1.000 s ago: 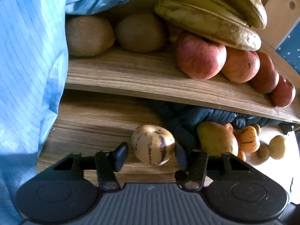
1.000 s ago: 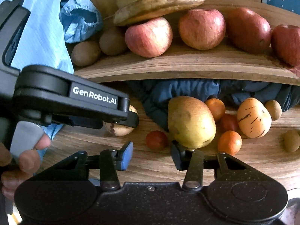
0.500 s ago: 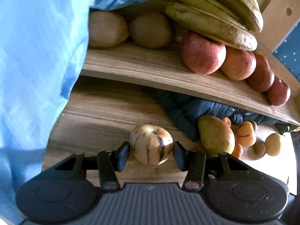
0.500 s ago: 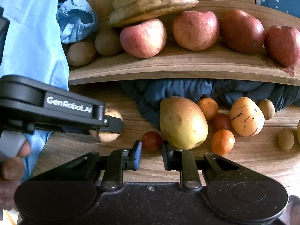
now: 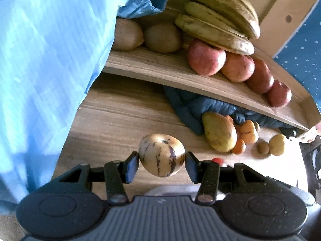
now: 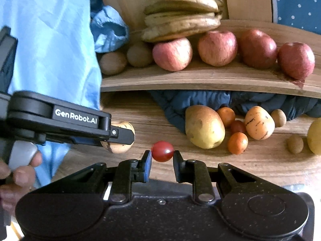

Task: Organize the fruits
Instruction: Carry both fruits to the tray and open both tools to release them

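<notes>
Red tomato [image 6: 162,151] clamped in right gripper [image 6: 162,161] fingers, striped melon [image 5: 161,155] clamped in left gripper [image 5: 161,165], both clear of desk [image 5: 124,118]; hold both grips steady, lift above shelf [image 6: 200,78] edge, avoid apples [image 6: 172,54].

Cream melon [image 5: 161,155] with purple-brown streaks, glossy red tomato [image 6: 162,151] — red apples [image 6: 217,48], yellow-brown bananas [image 6: 181,18].
</notes>
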Motion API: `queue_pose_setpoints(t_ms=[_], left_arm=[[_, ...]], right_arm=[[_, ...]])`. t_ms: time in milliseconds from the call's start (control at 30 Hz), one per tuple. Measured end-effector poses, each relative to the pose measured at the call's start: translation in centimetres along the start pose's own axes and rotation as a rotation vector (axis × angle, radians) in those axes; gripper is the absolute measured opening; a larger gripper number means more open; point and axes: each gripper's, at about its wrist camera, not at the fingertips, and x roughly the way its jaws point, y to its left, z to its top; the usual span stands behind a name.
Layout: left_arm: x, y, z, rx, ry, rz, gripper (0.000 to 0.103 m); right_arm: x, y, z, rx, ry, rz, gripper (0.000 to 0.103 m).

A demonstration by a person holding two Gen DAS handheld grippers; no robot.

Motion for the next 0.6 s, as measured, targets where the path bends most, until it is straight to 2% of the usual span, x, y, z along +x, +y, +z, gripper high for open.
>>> queue_pose_setpoints(t_ms=[100,300,500,600], left_arm=[[-1.0,0.1,-1.1,0.011,-0.003,-0.020,0.054],[-2.3,0.3,-3.4,0.053,0.009,-0.061,0.054],[-3.0,0.0,-5.4,0.125,0.047,-0.084,0.054],[-3.1,-0.5,-6.2,0.161,0.065,-0.095,0.054]], right_arm=[[-1.9,-0.1,-0.5,0.008,-0.027,0.031,0.024],[-5.0,0.9,-2.1,-0.024,-0.049,0.012,0.024],[-7.2,2.1,-5.3,-0.039,-0.014,-0.004,0.024],[-7.8,2.3,-6.3,-0.051,0.021,0.027,0.024]])
